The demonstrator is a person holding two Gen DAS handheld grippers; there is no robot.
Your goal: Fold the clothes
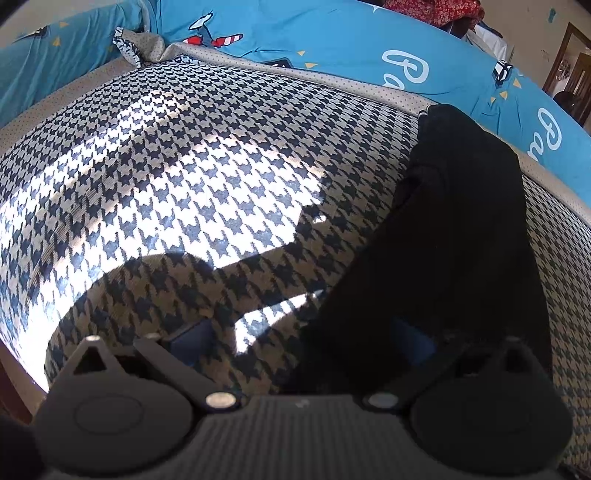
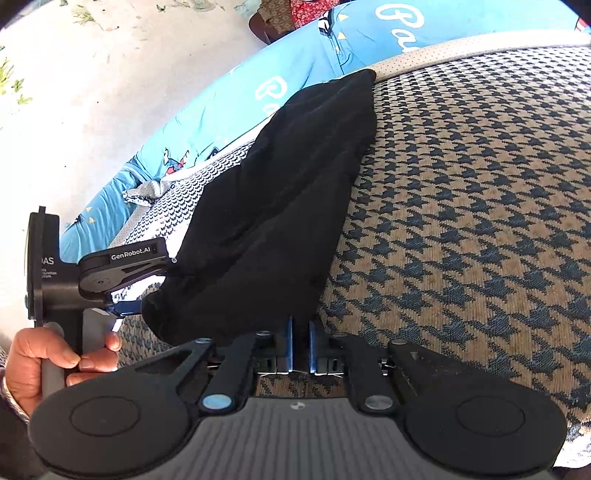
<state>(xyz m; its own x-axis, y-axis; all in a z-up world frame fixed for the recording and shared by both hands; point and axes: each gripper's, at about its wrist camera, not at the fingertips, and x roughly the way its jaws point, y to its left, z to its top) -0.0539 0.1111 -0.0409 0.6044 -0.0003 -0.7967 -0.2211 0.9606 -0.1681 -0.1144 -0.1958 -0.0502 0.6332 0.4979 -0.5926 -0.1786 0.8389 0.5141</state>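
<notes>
black garment (image 2: 280,206), edge pinched — right gripper (image 2: 301,341) (clamped)

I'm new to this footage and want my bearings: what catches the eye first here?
A long black garment lies stretched across a houndstooth-patterned cover, bright sunlight striking the cover's left part in the left wrist view. The right gripper has its jaws closed on the garment's near edge. Behind runs bright blue bedding printed with white lettering.
</notes>
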